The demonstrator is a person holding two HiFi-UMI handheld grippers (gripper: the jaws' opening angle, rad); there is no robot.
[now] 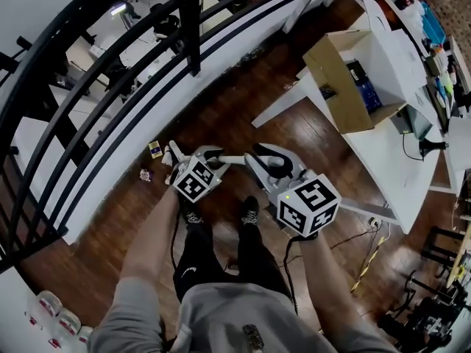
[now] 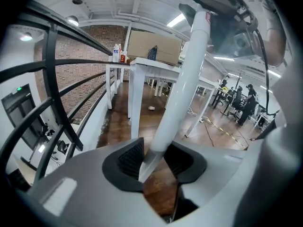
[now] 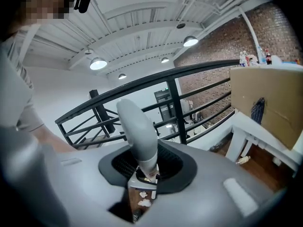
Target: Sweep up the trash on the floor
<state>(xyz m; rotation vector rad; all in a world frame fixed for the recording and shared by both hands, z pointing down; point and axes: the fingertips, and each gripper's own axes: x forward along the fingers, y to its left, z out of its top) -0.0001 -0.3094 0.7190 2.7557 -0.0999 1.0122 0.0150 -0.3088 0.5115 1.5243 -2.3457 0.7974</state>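
Your left gripper [image 2: 152, 161] clamped on a white pole [image 2: 184, 89], right gripper [image 3: 146, 167] gripping a grey handle [image 3: 138, 126], litter [image 1: 154, 150] beside the railing [image 1: 189, 28].

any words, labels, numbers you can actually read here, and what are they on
No text reads clearly in any view.
marker cubes: black-and-white square patterns, not words.
trousers: white logo, too blurred.
bottles on the white table: labels too small.
small carton on the floor: print too small.
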